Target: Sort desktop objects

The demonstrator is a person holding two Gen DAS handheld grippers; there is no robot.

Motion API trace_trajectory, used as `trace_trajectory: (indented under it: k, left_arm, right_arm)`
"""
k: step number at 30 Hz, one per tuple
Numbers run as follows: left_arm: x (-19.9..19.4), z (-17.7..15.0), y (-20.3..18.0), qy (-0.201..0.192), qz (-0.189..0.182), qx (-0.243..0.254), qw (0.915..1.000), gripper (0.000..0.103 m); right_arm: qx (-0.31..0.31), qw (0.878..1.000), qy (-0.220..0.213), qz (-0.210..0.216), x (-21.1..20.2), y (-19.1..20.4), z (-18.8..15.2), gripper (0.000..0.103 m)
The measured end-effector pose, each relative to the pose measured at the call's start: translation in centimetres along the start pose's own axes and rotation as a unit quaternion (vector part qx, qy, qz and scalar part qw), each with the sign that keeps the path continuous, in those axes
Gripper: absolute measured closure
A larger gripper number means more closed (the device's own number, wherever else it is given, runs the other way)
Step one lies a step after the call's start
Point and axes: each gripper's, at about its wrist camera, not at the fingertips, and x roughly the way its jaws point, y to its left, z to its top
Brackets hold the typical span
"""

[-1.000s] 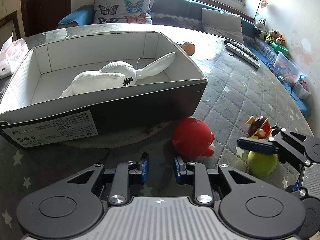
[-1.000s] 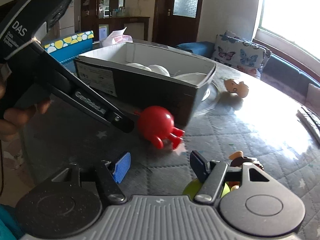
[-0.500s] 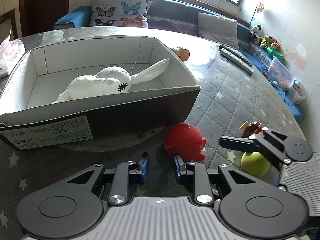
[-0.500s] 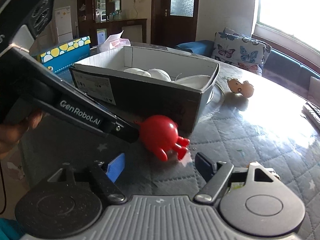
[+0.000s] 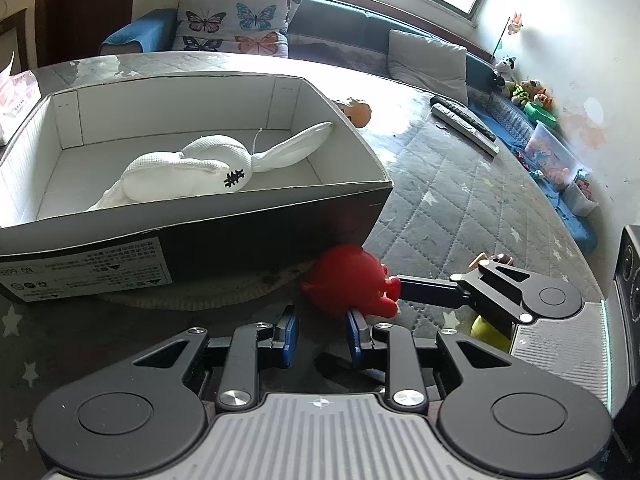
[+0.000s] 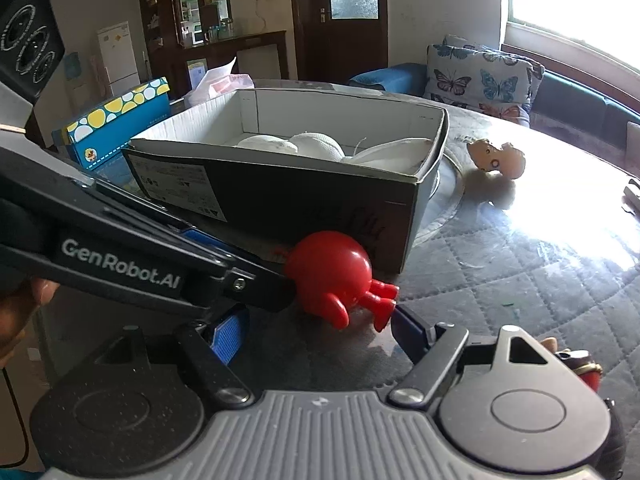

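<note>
The red toy (image 6: pixel 328 270) lies on the counter (image 6: pixel 520 272) against the cardboard box (image 6: pixel 280 188), legs pointing at the right claw (image 6: pixel 316 326), which gapes wide; the left claw (image 5: pixel 320 330) stands apart, empty; a white plush rabbit (image 5: pixel 192 170) lies inside.

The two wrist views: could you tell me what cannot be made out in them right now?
- Green ball: left wrist view, mostly behind the right gripper.
- Small figure: right wrist view, hidden by that gripper's own body.
- White plush rabbit: right wrist view, lower part behind the box wall.
- Box label text: too small.
</note>
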Motion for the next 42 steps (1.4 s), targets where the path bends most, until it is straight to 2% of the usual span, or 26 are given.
trace_trajectory:
  k: [14, 18, 26, 32, 38, 42]
  left_arm:
    - [0.4, 0.0, 0.9, 0.006, -0.011, -0.013, 0.9998, 0.075]
    - [0.1, 0.3, 1.2, 0.001, -0.020, -0.021, 0.9996, 0.075]
    - [0.1, 1.2, 1.9, -0.001, -0.051, -0.050, 0.9974, 0.073]
    - [-0.1, 1.5, 1.8, -0.003, -0.050, -0.048, 0.9976, 0.073]
    - [0.1, 1.7, 1.6, -0.005, -0.049, -0.041, 0.9979, 0.070]
    - [0.3, 1.7, 1.4, -0.003, -0.057, -0.040, 0.9976, 0.070]
  right_arm:
    - [-0.017, 0.999, -0.005, 0.027, -0.9, 1.3, -0.5, 0.024]
    - [-0.014, 1.000, -0.010, 0.018, -1.2, 1.0, -0.5, 0.023]
    - [-0.007, 1.000, -0.025, 0.011, -0.9, 0.0, 1.0, 0.023]
    - [-0.010, 0.999, -0.027, 0.018, 0.3, -0.2, 2.1, 0.023]
    - [-0.013, 1.000, -0.016, 0.022, 1.3, -0.2, 2.2, 0.026]
    - [-0.014, 1.000, -0.017, 0.018, 1.2, -0.2, 2.2, 0.034]
